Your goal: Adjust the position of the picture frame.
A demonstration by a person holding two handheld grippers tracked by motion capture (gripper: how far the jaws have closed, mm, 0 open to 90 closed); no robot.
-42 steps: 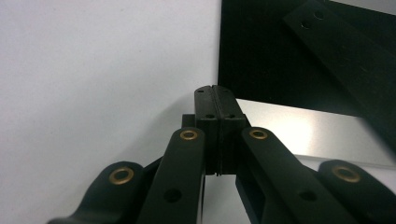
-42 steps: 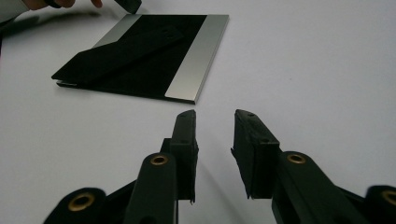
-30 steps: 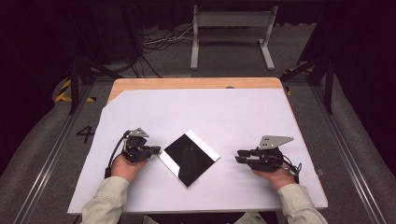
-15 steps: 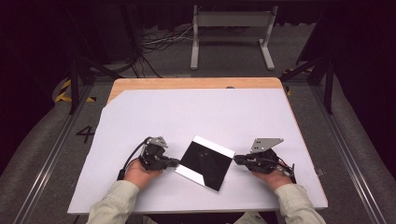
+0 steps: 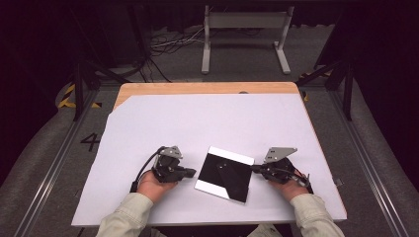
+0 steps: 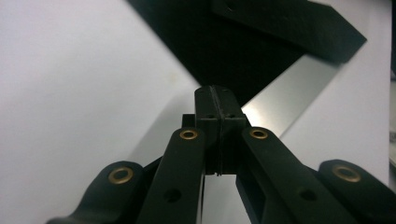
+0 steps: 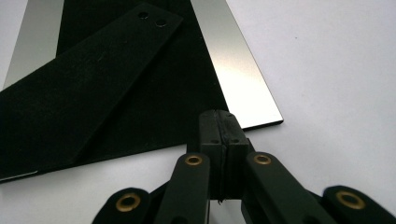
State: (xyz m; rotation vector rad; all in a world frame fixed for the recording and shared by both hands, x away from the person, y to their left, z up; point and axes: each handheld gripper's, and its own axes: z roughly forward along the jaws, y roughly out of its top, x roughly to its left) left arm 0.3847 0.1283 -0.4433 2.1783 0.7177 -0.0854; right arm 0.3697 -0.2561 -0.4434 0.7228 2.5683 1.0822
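Both grippers, left gripper and right gripper, are pressed together, the right's jaws having just closed on nothing, flanking a black board flat on the white-covered tabletop; dark room beyond.

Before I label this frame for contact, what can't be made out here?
- Whether the right tool touches the black plate: in the right gripper view its shut tips cover the plate's edge.
- The same for the left tool: in the left gripper view its tips hide the plate's corner.
- The black strip lying on the plate: black on black in the high view, outline lost.
- The plate's far end: cut off by the frame in both gripper views.
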